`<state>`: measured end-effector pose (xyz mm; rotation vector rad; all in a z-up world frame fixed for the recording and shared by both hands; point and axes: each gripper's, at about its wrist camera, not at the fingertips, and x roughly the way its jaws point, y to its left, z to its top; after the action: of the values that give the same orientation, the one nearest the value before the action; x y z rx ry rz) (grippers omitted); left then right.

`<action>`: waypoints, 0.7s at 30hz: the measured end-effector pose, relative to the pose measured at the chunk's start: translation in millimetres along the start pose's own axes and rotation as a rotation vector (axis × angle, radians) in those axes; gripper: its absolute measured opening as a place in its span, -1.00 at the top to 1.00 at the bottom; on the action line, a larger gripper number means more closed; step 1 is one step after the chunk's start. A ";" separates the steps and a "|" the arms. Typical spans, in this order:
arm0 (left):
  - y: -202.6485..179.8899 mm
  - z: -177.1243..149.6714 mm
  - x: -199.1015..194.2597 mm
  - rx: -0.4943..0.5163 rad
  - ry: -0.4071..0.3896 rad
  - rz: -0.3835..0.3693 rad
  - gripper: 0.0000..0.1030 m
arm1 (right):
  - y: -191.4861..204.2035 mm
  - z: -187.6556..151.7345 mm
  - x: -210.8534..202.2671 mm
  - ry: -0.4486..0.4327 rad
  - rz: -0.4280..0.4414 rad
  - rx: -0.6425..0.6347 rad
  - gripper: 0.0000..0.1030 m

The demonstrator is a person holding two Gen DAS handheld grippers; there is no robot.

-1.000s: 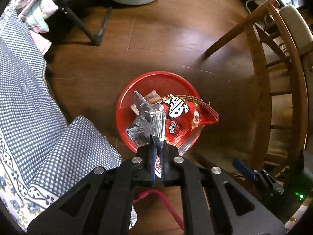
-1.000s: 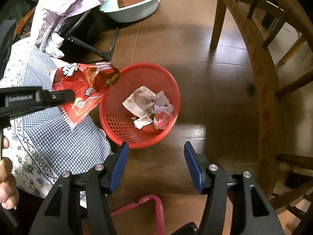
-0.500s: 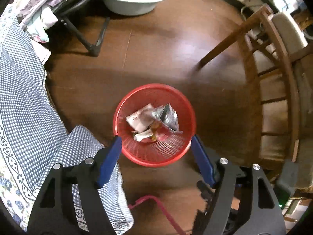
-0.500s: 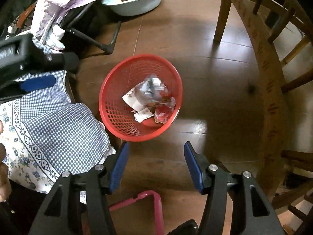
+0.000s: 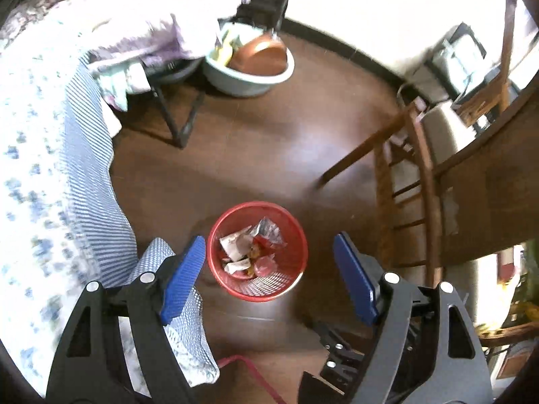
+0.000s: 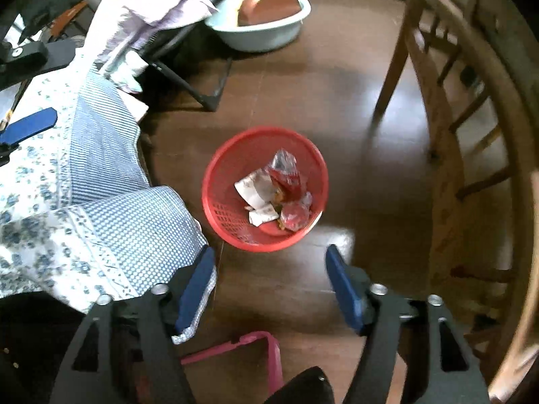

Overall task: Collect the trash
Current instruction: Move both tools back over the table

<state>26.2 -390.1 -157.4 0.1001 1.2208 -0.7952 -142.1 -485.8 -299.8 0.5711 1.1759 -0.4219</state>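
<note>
1. Using the red mesh basket (image 5: 257, 252) (image 6: 264, 188) as the landmark here. It sits upright on the dark wooden floor (image 5: 269, 155).
2. Way off to the left of the basket there's a bed with a blue-and-white checked and floral cover (image 5: 50, 185) (image 6: 101, 208). One corner hangs down close to the basket's left rim.
3. Left hand-held gripper (image 5: 269, 276): jaws spread wide, nothing between the blue pads. They've just been opening further. In its own view the basket shows right in the gap between the fingers, but well below them, no contact.
4. Inside the basket is the trash (image 5: 251, 250) (image 6: 273, 192): crumpled white paper, a silvery-clear wrapper and some red wrapper bits, all lying on the bottom.
5. Right hand-held gripper (image 6: 269, 282): also released, and its jaws have just been opening wider too. Nothing gripped; the basket sits just beyond its fingertips in the picture.
6. Behind the basket there's a pale basin (image 5: 249, 70) (image 6: 259, 23) on the floor with a brown bowl-like thing in it, next to a black folding frame with lilac cloth draped over it.
7. Right of the basket stands a wooden chair (image 5: 414, 181) (image 6: 448, 107), well apart from it.
8. A pink frame thing (image 6: 256, 350) pokes in on the near side of the basket, between the right hand-held gripper's arms. Can't tell what it is.
</note>
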 end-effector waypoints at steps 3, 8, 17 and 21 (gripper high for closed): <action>-0.3 -6.8 -49.6 0.015 -0.097 -0.027 -0.65 | 15.9 0.9 -27.1 -0.058 -0.049 -0.048 -0.64; 17.6 -16.1 -135.9 0.044 -0.281 -0.001 -0.86 | 43.3 3.9 -67.2 -0.140 -0.034 -0.110 -0.64; 150.3 -19.3 -254.9 -0.117 -0.461 0.368 -0.86 | 149.4 17.5 -138.6 -0.297 0.033 -0.290 -0.78; 224.9 -18.2 -295.3 -0.236 -0.515 0.565 -0.86 | 227.1 24.1 -162.4 -0.361 0.110 -0.409 -0.83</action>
<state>111.1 -72.0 15.3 0.0383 0.7288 -0.1576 -45.3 -320.1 -95.6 0.1904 0.8456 -0.1714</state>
